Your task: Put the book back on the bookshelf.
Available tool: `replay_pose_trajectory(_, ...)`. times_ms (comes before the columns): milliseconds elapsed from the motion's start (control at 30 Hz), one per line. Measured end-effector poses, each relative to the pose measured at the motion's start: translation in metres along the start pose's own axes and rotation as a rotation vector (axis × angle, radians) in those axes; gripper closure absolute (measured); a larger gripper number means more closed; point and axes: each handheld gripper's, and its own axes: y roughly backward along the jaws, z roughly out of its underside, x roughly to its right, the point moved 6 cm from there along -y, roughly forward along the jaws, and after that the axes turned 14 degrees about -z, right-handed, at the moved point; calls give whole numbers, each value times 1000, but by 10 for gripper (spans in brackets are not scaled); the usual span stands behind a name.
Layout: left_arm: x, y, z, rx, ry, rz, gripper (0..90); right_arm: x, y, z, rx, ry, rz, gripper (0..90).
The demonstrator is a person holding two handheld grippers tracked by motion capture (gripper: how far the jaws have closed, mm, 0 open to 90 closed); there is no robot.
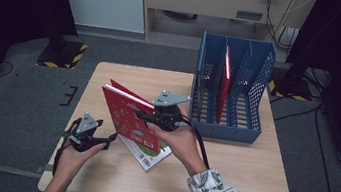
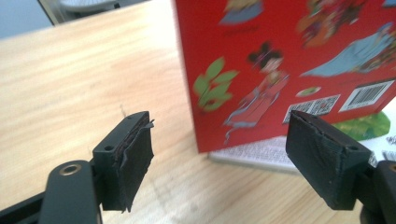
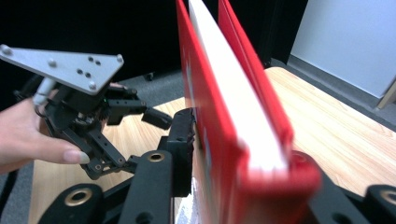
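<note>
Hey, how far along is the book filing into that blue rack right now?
One red book already stands in a slot of the blue rack. In hand: the right tool grips a second red book upright on the table; the left tool is open beside it. Left: carrying that book to the rack, then the white book lying flat beneath it.

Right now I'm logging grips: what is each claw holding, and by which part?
The right claw clamps the upright red book by its spine end. The left claw is open, holding nothing.
</note>
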Motion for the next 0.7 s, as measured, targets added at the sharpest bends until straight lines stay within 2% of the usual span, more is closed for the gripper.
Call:
replay_pose_trajectory(167, -7, -1, 4, -13, 2, -22, 206, 0, -2, -5, 9, -1, 5, 662)
replay_pose_trajectory(300, -17, -5, 14, -63, -12, -57, 158, 3, -3, -7, 14, -9, 3, 664)
replay_pose_trajectory(567, -22, -11, 23, -104, -6, -70, 96, 6, -10, -9, 27, -25, -11, 660)
replay_pose_trajectory(700, -23, -13, 25, -118, -1, -65, 94, 6, -10, -9, 34, -20, -2, 733)
